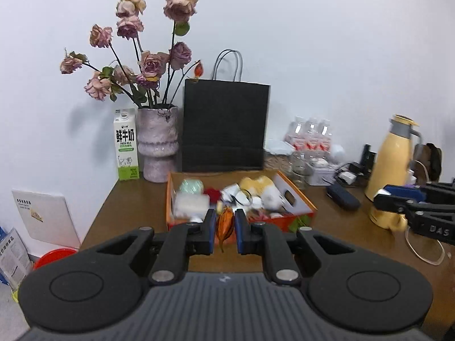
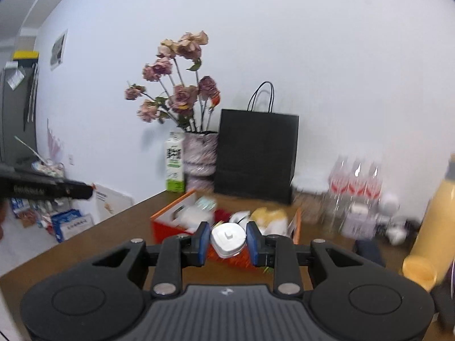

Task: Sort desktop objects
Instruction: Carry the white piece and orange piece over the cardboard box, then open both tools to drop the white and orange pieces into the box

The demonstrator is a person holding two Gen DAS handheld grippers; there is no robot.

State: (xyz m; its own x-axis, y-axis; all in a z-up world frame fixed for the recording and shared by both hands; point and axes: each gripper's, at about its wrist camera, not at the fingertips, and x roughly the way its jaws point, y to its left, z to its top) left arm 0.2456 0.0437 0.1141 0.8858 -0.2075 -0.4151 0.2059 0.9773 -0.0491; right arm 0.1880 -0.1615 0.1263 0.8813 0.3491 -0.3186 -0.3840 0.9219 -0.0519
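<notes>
Two grippers, each one carrying something. The left gripper (image 1: 224,227) has its fingers clenched on a dried orange flower bud (image 1: 225,225), held up in front of the orange box (image 1: 295,196). The right gripper (image 2: 228,240) is grasping a small white plug-like gadget (image 2: 228,240), also in the air just short of that box. The box sits on the brown worktop (image 1: 128,207), already stuffed with bits and pieces, kinda blurry. Behind it there's a black bag (image 1: 226,128), a vase (image 1: 157,145) of wilted roses and a milk carton (image 1: 126,145). Water bottles (image 1: 311,135) and a yellow flask (image 1: 392,164) sit off to the right.
</notes>
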